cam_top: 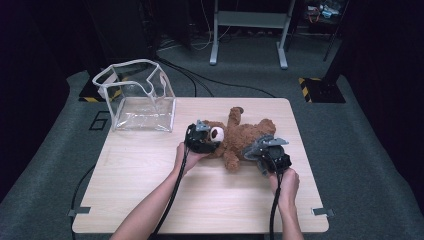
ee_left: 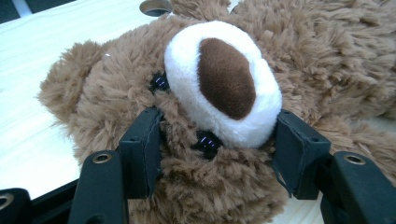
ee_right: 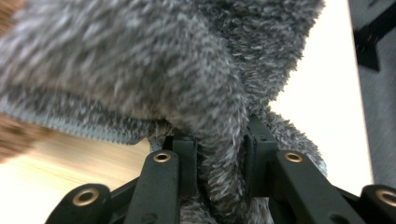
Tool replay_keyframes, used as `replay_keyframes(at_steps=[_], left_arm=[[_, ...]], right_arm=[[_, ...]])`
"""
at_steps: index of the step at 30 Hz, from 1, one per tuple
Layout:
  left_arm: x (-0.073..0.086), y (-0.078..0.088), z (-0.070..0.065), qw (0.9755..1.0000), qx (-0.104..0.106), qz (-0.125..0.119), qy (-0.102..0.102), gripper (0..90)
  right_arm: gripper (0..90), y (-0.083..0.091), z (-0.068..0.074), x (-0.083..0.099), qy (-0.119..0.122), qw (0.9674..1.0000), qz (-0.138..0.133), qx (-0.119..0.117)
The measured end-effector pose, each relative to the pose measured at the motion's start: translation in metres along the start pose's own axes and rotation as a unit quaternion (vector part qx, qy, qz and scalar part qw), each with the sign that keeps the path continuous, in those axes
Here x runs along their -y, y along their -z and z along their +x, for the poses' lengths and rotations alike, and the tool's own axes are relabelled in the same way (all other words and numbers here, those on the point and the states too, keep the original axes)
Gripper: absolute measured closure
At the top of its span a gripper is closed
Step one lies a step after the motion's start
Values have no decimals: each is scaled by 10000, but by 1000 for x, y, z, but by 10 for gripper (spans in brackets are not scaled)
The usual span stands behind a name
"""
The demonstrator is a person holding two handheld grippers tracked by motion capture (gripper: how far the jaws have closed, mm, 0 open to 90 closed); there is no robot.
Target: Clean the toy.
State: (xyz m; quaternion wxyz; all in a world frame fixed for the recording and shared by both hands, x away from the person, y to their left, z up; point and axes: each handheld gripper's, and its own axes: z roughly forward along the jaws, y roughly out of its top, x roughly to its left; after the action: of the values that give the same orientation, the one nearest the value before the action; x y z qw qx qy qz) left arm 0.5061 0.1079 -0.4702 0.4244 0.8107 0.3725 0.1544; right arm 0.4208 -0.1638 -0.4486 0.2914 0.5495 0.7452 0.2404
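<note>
Nowhere can any brand, label or writing be read. Seen from above, a brown teddy bear (cam_top: 239, 137) is laid mid-table beside a clear bag (cam_top: 137, 97). Its head is clamped by the left gripper (cam_top: 202, 139), the pads (ee_left: 140, 151) pressed beside the white muzzle. Grey plush is pinched narrowly by the right gripper (ee_right: 219, 163); which part of the bear cannot be told.

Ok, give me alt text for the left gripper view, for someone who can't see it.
A brown teddy bear's head seen close up, clamped at the face between the left gripper's two black jaws, one on each side of its white muzzle with a dark brown nose. The bear lies on a pale wooden table.
</note>
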Motion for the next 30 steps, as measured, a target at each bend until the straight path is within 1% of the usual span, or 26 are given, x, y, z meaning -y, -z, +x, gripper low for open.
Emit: replay_keyframes(at_steps=[2, 4, 6, 7, 8, 10, 11, 12, 13, 14, 16, 17, 19, 20, 22, 24, 25, 26, 28, 29, 30], left_arm=[[0, 0, 0, 10000, 21, 4, 8, 394], [0, 0, 1, 10000, 25, 20, 17, 394], [0, 0, 1, 10000, 39, -1, 40, 394], [0, 0, 1, 10000, 48, -18, 67, 394], [0, 0, 2, 10000, 47, -10, 64, 394], [0, 0, 3, 10000, 55, -19, 63, 395], [0, -1, 2, 9999, 59, -24, 80, 394], [0, 0, 2, 10000, 51, -18, 77, 394], [0, -1, 2, 10000, 35, -29, 77, 394], [0, 0, 2, 10000, 51, -12, 72, 394], [0, 0, 2, 10000, 53, -1, 69, 394], [0, 0, 2, 10000, 53, 1, 66, 394], [0, 0, 2, 10000, 64, 6, 66, 394], [0, 0, 2, 10000, 71, 10, 61, 394], [1, 0, 2, 10000, 83, 14, 45, 394], [1, 0, 2, 9999, 94, 5, 47, 394], [1, 0, 2, 9999, 94, 5, 47, 395], [1, 0, 2, 9999, 96, 5, 45, 394], [1, -1, 2, 9999, 109, -4, 52, 395], [1, -1, 2, 9999, 112, -5, 55, 394], [1, -1, 2, 9999, 113, -10, 53, 394]], right_arm=[[713, -5, -8, 11, -120, 9998, 109, 76], [712, -7, -16, 20, -241, 9995, 196, 81], [709, -3, -21, 24, -377, 9991, 196, 50], [706, 2, -24, 24, -415, 9991, 95, 15], [702, 8, -24, 22, -461, 9989, 9, -16], [699, 20, -20, 15, -427, 9988, -225, -101], [699, 26, -17, 11, -350, 9986, -354, -174], [700, 31, -12, 7, -345, 9978, -471, -325], [700, 34, -8, 3, -297, 9974, -526, -385], [700, 36, -1, -2, -188, 9973, -550, -453], [700, 33, 9, -8, -75, 9970, -554, -529], [700, 26, 15, -10, -30, 9974, -457, -554], [702, 13, 22, -8, 87, 9981, -325, -513], [703, 8, 23, -5, 36, 9985, -217, -495], [706, 2, 22, 2, -14, 9986, -177, -491], [708, 0, 16, 11, -44, 9989, -128, -456], [708, 0, 14, 14, -51, 9991, -96, -400], [709, -1, 10, 19, -105, 9995, -26, -292], [709, -2, 2, 27, -156, 9995, 57, -263], [709, -3, -3, 32, -223, 9995, 115, -209], [709, -3, -7, 35, -278, 9993, 135, -224]])
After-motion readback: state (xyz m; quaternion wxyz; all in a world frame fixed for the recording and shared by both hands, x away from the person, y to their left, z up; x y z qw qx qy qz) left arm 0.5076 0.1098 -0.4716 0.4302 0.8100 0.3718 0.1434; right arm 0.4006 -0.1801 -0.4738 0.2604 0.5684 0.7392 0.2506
